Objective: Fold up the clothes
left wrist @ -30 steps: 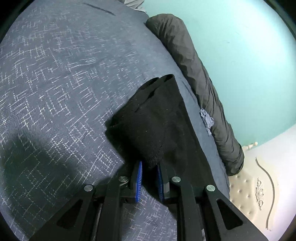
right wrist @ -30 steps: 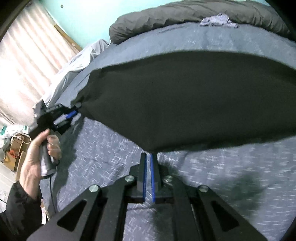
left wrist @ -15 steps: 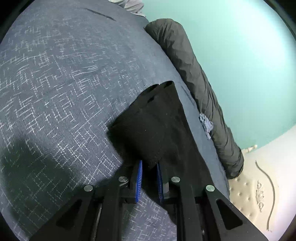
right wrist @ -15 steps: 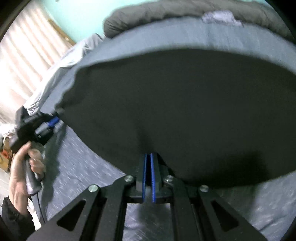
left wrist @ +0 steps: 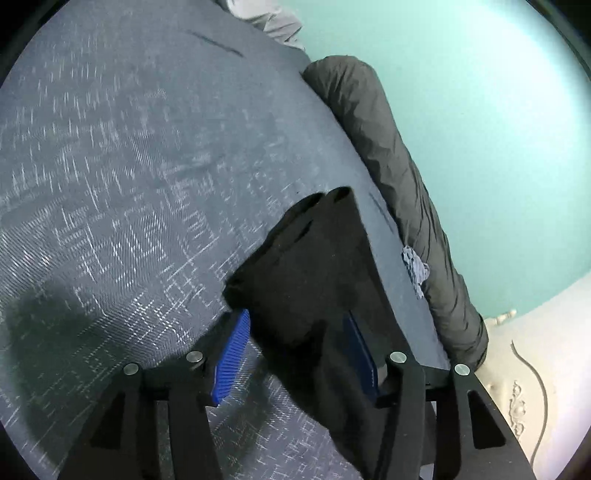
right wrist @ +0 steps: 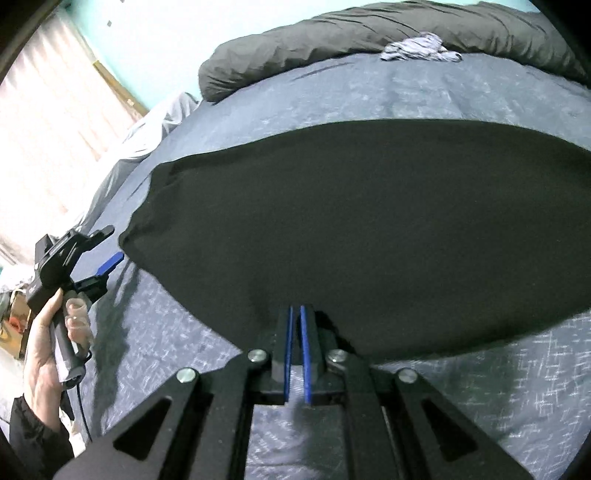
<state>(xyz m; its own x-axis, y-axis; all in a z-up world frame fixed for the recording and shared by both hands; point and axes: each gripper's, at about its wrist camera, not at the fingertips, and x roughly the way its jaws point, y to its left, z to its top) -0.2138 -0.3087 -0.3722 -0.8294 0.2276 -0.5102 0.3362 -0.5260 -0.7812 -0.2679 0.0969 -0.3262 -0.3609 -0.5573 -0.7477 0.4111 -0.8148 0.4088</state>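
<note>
Lying flat on the bed [right wrist: 480,387], the black garment [right wrist: 369,229] spreads directly ahead of the right hand-held gripper [right wrist: 296,314]. That gripper's blue pads [right wrist: 303,354] are pinched together on the garment's near edge. The left hand-held gripper [left wrist: 299,328] has just been opening: its jaws stand apart, with the garment's folded corner [left wrist: 310,266] between them, the left pad clear of the cloth. A hand [right wrist: 44,350] grips the left tool's handle. Beyond the garment, a rolled grey duvet [right wrist: 369,33] runs along the bed's far side, a small patterned cloth [right wrist: 417,46] resting against it.
</note>
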